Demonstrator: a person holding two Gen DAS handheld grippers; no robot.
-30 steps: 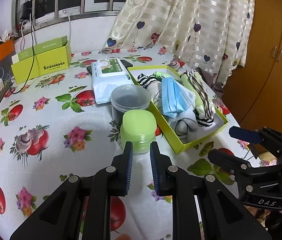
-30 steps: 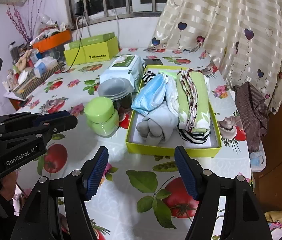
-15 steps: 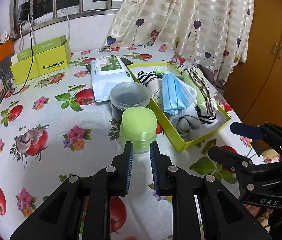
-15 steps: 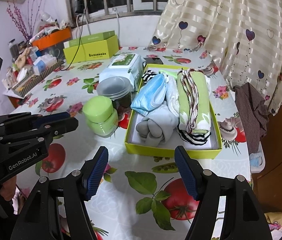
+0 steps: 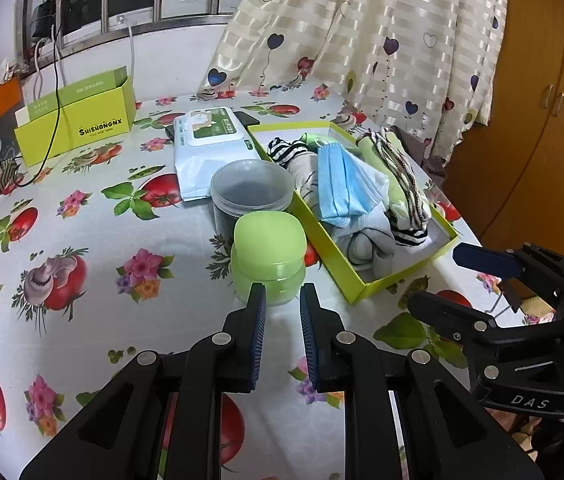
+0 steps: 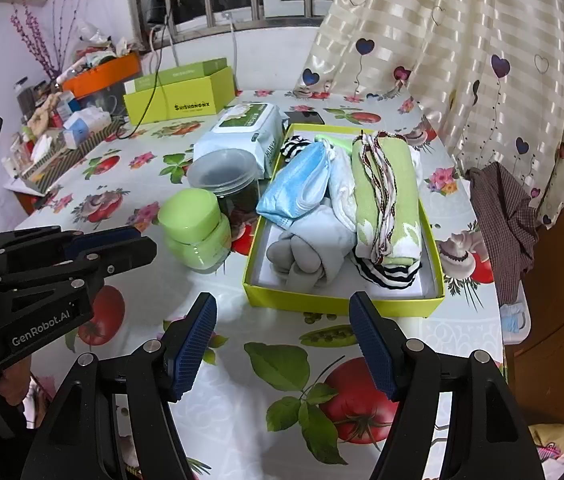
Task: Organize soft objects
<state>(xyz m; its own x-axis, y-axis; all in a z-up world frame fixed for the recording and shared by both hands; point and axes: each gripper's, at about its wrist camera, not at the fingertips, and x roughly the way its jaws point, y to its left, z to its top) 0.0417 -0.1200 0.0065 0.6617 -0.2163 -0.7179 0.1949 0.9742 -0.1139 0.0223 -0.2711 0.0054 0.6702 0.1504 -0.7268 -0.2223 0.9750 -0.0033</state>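
A yellow-green open box on the flowered tablecloth holds soft items: a blue face mask, grey socks, a folded green towel and a black-and-white striped sock. The same box and mask also show in the left wrist view. My right gripper hovers open just in front of the box's near wall, nothing between its fingers. My left gripper stands nearly closed and empty, just before a green jar, left of the box.
A clear lidded tub stands behind the green jar, beside a wet-wipes pack. A green carton with a cable sits at the back left. A brown checked cloth hangs off the table's right edge, near the curtain.
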